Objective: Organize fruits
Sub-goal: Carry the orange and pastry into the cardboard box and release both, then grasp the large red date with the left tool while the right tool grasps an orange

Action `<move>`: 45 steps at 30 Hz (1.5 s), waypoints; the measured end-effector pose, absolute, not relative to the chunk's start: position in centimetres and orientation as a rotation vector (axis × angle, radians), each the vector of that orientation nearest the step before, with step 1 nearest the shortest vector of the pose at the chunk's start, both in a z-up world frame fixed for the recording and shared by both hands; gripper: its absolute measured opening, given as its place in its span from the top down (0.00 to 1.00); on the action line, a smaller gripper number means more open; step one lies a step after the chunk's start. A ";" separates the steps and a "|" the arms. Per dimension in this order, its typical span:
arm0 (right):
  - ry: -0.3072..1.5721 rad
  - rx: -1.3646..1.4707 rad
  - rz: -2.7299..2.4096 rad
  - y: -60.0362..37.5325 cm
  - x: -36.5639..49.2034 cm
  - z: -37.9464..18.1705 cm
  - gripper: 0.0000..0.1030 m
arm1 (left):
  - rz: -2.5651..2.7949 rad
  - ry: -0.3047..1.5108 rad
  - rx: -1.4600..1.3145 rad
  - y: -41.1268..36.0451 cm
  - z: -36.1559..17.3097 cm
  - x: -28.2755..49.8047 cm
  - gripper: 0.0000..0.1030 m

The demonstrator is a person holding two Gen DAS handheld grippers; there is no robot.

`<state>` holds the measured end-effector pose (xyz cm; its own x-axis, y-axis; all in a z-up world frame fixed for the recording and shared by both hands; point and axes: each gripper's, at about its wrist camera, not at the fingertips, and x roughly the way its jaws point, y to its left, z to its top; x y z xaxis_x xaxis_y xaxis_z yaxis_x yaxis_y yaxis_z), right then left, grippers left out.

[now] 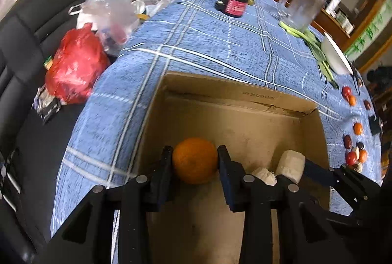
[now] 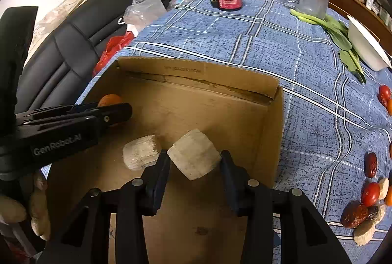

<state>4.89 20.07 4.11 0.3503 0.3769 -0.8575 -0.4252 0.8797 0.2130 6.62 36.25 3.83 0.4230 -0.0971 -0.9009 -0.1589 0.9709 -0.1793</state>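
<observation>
The left gripper point(image 2: 115, 114) hides most of the orange point(image 2: 110, 100) behind it.

orange point(image 1: 194, 159): round, in cardboard box point(image 1: 245, 131) | white chunks point(image 2: 193, 157) point(image 2: 141, 152): in box, apart

Both tools angle steeply downward side by side, the left tool point(image 1: 194, 158) and right tool point(image 2: 194, 158) each part-open.

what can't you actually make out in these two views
- Right wrist view: most of the orange, hidden behind the left gripper.
- Left wrist view: lower part of the white chunks, behind that gripper's linkage.
- Both views: whether the pads press the orange and the white block.
</observation>
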 end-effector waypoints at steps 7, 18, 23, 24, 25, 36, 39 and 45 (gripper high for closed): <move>1.018 0.007 0.515 17.0 2.9 7.3 0.44 | 0.091 1.061 -0.308 35.5 7.4 3.2 0.46; 1.053 0.241 0.325 1.0 -3.2 6.2 0.41 | 0.023 1.039 -0.347 27.7 10.6 -2.1 0.45; 1.055 0.281 0.248 -6.1 -5.3 6.0 0.41 | -0.048 1.064 -0.311 21.2 10.6 -2.9 0.46; 1.051 0.285 0.242 -7.0 -5.5 6.0 0.41 | -0.062 1.068 -0.303 19.9 10.6 -3.1 0.46; 1.045 0.289 0.235 -8.2 -5.9 6.2 0.41 | -0.078 1.071 -0.296 18.7 10.6 -3.2 0.46; 1.038 0.287 0.231 -14.2 -7.0 6.0 0.41 | -0.159 1.082 -0.231 10.8 9.7 -3.2 0.46; 1.051 0.277 0.240 -14.4 -6.3 5.5 0.41 | -0.179 1.074 -0.175 9.7 8.8 -2.3 0.46; 1.060 0.261 0.265 -14.2 -3.6 4.9 0.42 | -0.283 1.097 -0.091 8.1 6.4 0.5 0.60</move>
